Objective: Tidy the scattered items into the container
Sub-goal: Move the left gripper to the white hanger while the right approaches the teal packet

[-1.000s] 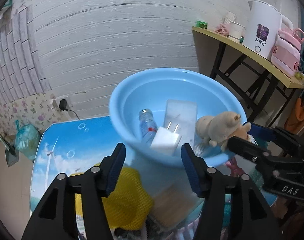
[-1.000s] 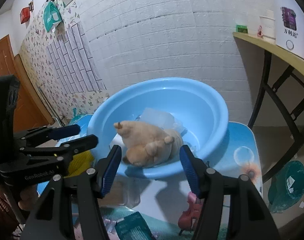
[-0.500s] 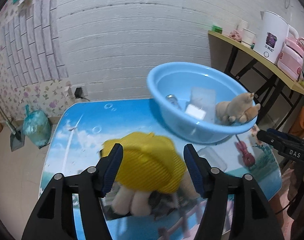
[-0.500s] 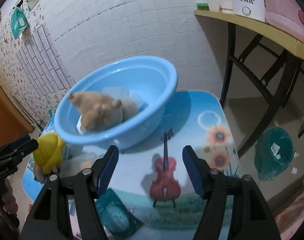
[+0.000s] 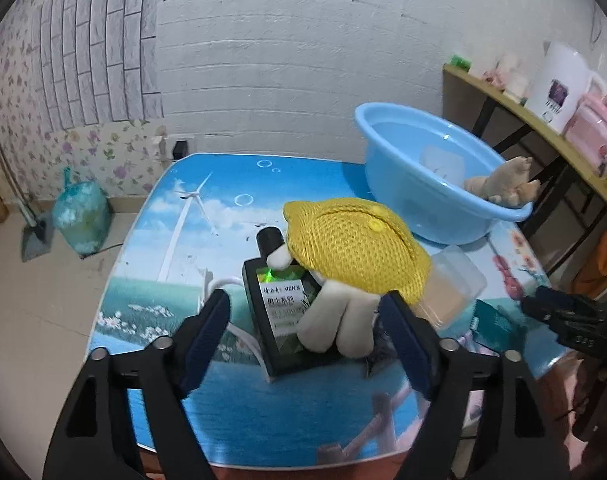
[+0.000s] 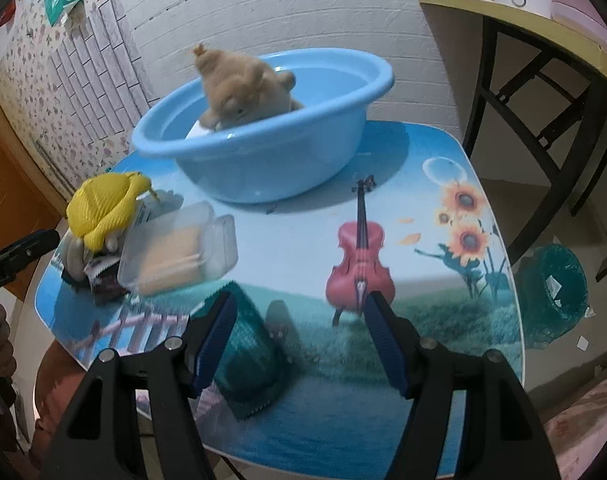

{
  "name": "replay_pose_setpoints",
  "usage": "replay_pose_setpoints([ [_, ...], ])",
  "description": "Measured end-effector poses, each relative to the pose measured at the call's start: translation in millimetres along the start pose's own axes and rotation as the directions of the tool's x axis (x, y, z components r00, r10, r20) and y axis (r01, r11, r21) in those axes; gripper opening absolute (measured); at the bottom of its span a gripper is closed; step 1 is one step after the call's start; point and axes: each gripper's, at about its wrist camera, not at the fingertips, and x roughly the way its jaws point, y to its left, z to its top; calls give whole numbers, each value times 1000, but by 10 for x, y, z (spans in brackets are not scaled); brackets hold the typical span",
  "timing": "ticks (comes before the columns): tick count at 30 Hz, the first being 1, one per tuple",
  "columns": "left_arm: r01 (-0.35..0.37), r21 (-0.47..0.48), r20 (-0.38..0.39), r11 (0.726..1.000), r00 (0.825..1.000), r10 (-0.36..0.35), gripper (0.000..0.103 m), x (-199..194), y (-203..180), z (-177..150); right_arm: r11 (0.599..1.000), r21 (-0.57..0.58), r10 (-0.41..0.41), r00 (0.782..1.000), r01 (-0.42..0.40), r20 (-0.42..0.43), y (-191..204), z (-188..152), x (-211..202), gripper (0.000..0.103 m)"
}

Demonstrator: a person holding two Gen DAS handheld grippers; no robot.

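Left-wrist and right-wrist views of the printed counter (image 5: 223, 216). We see the left tongs (image 5: 305, 332) with their jaws opening, set apart on either side of a dark green bottle (image 5: 281, 312) and the pale legs of a plush toy in a yellow knitted hat (image 5: 355, 240); the pads press on neither. The toy leans across the bottle, which lies flat on the counter with its black cap toward the wall. Just beside the toy, on its right in this view, lies a clear plastic box (image 5: 451, 288) with tan contents.

We see the right tongs (image 6: 299, 336) apart and clamped on nothing, hanging over the counter by the printed violin (image 6: 359, 256). A teal packet (image 6: 247, 356) lies just beside the left pad; whether they touch we cannot tell.

The blue basin (image 6: 271, 152) stands at the far side of the counter, near the wall. A tan plush animal (image 6: 243, 88) rests in it, leaning over the rim, with a pale flat item partly hidden beneath it.
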Motion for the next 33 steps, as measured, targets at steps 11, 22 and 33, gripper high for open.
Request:
replay_pose_setpoints([
  [11, -18, 8, -29, 1000, 999, 19, 82, 53, 131, -193, 997, -71, 36, 999, -37, -20, 118, -158, 5, 66],
  [22, -84, -79, -34, 993, 996, 82, 82, 36, 545, -194, 992, -112, 51, 998, -55, -35, 206, -196, 53, 66],
  [33, -125, -99, -91, 987, 989, 116, 51, 355, 782, -123, 989, -140, 35, 998, -43, -60, 283, -197, 135, 66],
])
